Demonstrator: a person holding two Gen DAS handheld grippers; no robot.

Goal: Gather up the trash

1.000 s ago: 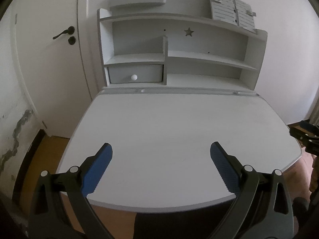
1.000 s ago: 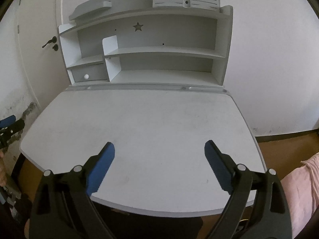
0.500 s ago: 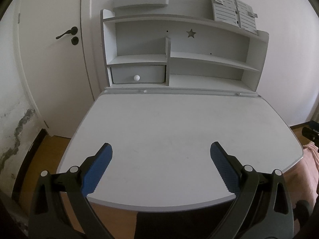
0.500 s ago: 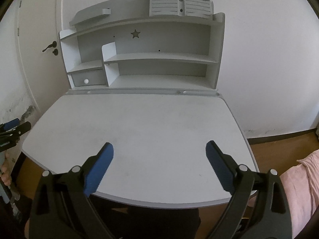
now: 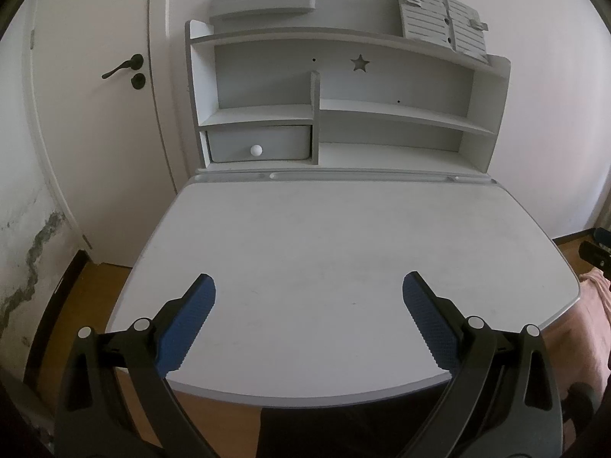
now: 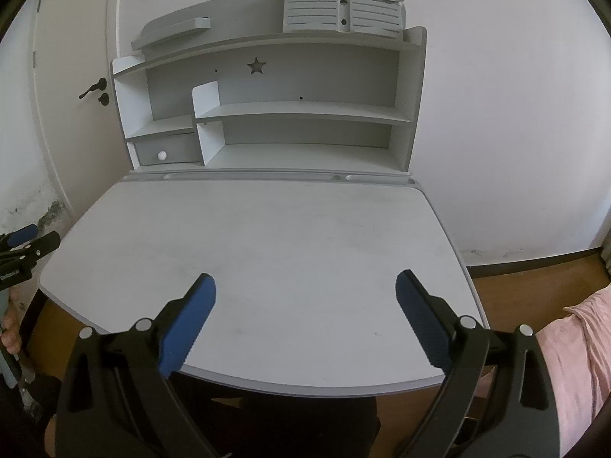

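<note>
No trash is showing anywhere on the worktop [image 5: 343, 252] or on the shelf unit [image 5: 343, 114] behind it, so where the trash is cannot be told from either view. The near edge of the worktop is being cut off by the claw frames in both views, and whatever is lying under it is staying dark and hard to make out. The grey slatted thing [image 6: 343, 13] lying on top of the shelf unit is too unclear to name. Pink fabric [image 6: 580, 343] is getting cropped at the right edge of the right wrist view.

The left claw [image 5: 309, 305] is hovering over the near edge of the worktop, its blue pads [image 5: 187, 324] standing wide apart and gripping nothing. The right claw [image 6: 305, 305] is hanging in the same pose, pointing along the worktop toward the shelves, its jaws spread wide and holding nothing too. In the right wrist view the left claw is poking in at the far left edge, with a bit of the hand [image 6: 9, 334] gripping its handle. A drawer [image 5: 259, 149] with a white knob is sitting shut at the lower left of the shelf unit, beside a door [image 5: 95, 114].
</note>
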